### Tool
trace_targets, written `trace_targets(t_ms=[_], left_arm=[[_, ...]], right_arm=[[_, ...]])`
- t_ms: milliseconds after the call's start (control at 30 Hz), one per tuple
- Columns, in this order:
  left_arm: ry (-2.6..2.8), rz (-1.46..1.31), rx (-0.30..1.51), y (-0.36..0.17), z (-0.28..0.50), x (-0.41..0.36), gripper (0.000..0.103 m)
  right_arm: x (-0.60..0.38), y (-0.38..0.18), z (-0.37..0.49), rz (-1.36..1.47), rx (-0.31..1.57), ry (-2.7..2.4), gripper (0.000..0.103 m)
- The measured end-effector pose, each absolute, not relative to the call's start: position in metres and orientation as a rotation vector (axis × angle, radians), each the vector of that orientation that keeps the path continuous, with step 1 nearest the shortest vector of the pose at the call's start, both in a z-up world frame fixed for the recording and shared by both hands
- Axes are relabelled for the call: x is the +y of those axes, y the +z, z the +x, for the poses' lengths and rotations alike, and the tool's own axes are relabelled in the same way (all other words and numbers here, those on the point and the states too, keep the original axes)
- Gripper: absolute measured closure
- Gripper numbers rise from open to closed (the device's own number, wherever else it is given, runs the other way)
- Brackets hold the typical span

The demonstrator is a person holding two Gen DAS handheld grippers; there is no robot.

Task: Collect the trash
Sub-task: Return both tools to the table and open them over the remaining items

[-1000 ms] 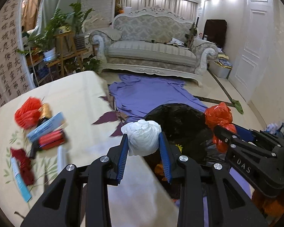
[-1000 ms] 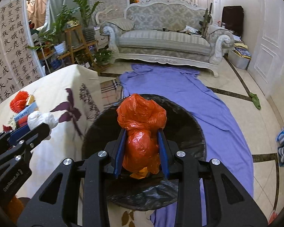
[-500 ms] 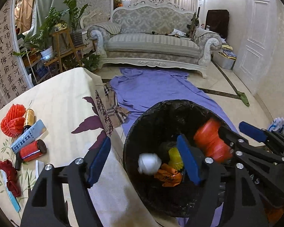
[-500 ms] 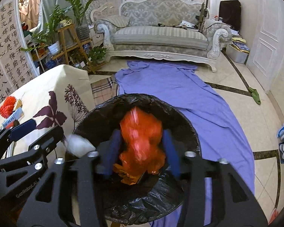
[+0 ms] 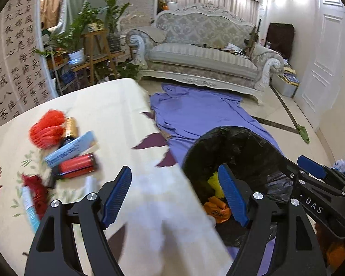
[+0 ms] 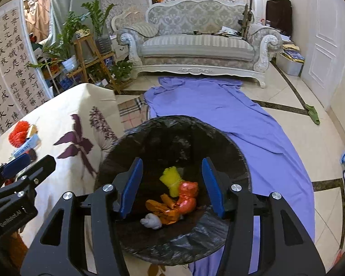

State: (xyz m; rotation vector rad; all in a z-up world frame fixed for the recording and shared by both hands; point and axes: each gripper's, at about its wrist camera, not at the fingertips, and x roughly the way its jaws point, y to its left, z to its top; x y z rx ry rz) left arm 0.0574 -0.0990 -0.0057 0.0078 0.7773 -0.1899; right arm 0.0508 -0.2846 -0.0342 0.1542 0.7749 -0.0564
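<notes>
A: How is it going right now?

B: My right gripper is hanging over the bin, jaws apart after just opening, nothing between them. My left gripper is also spread, jaws just widened and empty, hovering over the table edge beside the bin.

A: So the trash is dropping in?

B: Straight below my right jaws the crinkled red-orange bag is lying at the bottom of the bin, touching a white knotted wad, flat orange wrappers and a bristly yellow tuft. The liner is looking glossy, black and wrinkled.

A: What is left?

B: Off to the left of my left gripper, the tablecloth is still carrying a red mesh ball, a gold-capped bottle, a long blue box, a shiny red cylinder, a dark red scrap and a slim blue tube. I am judging this partway done.
</notes>
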Motion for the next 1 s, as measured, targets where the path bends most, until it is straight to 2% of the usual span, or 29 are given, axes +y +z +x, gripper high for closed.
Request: trace_targets(t_ms=[333,700,1000], left_arm=[[-0.042,-0.031,0.771,0.003,0.025,-0.027,0.028],[0.167,-0.115,0.803,-0.013,0.003,0.068,0.028],[0.221,-0.165,0.834,-0.028,-0.003,0.102,0.028]], right_arm=[[-0.215,-0.022,0.044,0.11,0.775,0.087,0.049],[-0.121,-0.025,0.04,0.033,0.811,0.275,0.049],[-0.065,-0.037,0.043,-0.045,0.862,0.37,0.05]])
